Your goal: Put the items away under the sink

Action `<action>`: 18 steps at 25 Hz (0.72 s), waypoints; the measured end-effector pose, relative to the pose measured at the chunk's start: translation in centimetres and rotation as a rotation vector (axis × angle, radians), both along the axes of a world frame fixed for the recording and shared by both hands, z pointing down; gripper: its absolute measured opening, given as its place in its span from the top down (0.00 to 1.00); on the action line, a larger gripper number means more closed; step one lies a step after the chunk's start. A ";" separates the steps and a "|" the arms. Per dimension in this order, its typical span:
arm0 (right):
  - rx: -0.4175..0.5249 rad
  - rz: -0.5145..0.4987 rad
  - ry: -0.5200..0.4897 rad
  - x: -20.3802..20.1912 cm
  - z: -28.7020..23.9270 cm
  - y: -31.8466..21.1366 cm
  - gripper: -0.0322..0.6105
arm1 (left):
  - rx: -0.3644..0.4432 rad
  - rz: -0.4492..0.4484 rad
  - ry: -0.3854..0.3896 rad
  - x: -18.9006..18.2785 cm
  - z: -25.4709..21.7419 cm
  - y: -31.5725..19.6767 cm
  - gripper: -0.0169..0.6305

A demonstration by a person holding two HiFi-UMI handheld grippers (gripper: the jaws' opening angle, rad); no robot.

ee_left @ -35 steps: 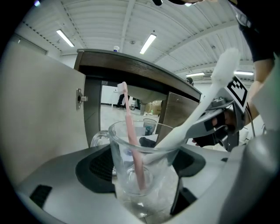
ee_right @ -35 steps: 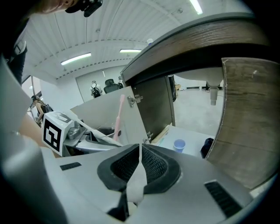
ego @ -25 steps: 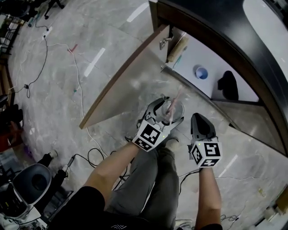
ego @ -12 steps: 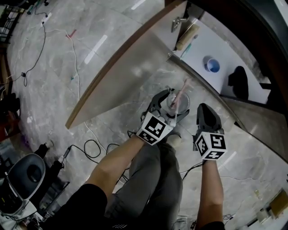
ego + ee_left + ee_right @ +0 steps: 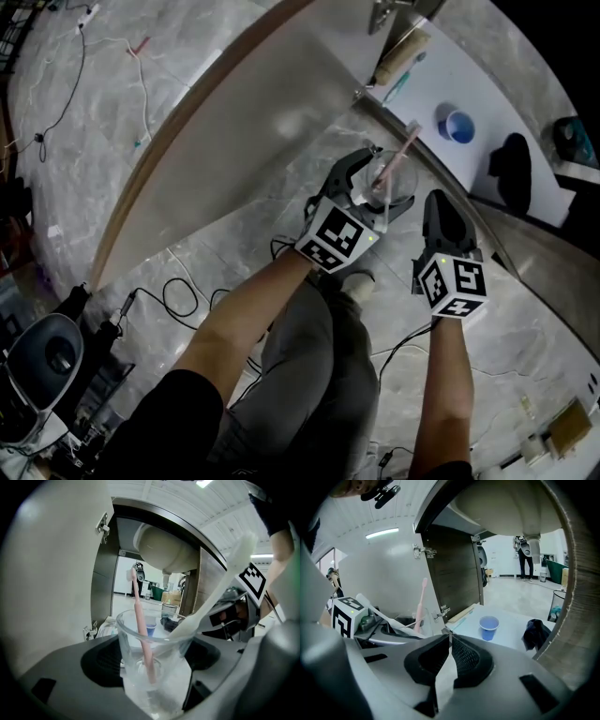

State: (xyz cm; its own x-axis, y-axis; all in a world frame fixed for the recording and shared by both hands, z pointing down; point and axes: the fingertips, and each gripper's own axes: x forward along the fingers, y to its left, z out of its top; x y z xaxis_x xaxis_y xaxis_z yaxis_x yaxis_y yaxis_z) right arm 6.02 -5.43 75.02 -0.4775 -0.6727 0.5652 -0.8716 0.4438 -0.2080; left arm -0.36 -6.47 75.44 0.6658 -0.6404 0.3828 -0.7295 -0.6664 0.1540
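Observation:
A clear glass cup (image 5: pixel 386 180) holds a pink toothbrush (image 5: pixel 401 155) and a white one. My left gripper (image 5: pixel 375 192) is shut on the cup, just in front of the open cabinet under the sink. In the left gripper view the cup (image 5: pixel 150 672) sits between the jaws, with the pink toothbrush (image 5: pixel 141 630) upright and the white toothbrush (image 5: pixel 213 599) leaning right. My right gripper (image 5: pixel 442 214) hangs beside it, to the right. Its jaws (image 5: pixel 449 638) are pressed together with nothing between them.
The cabinet door (image 5: pixel 225 131) stands wide open on the left. On the white cabinet floor (image 5: pixel 487 103) are a blue cup (image 5: pixel 458 125), a dark cloth (image 5: pixel 512 169) and a beige roll (image 5: pixel 401 54). The sink basin (image 5: pixel 511 503) hangs above. Cables (image 5: pixel 169 295) trail over the marble floor.
Both grippers have sunk and moved closer to the cabinet opening, the cup still in the left one. The cabinet floor and door now look nearer.

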 end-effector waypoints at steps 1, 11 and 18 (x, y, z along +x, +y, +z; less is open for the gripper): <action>0.006 -0.009 0.004 0.0 0.2 -0.4 0.88 | 0.006 0.000 0.002 0.2 0.2 -0.5 0.38; 0.041 -0.006 0.021 0.3 2.0 -4.1 0.88 | 0.043 -0.017 0.023 1.0 2.1 -4.9 0.38; 0.060 -0.012 0.022 0.8 2.7 -6.5 0.88 | 0.095 -0.013 0.018 2.0 3.2 -8.8 0.38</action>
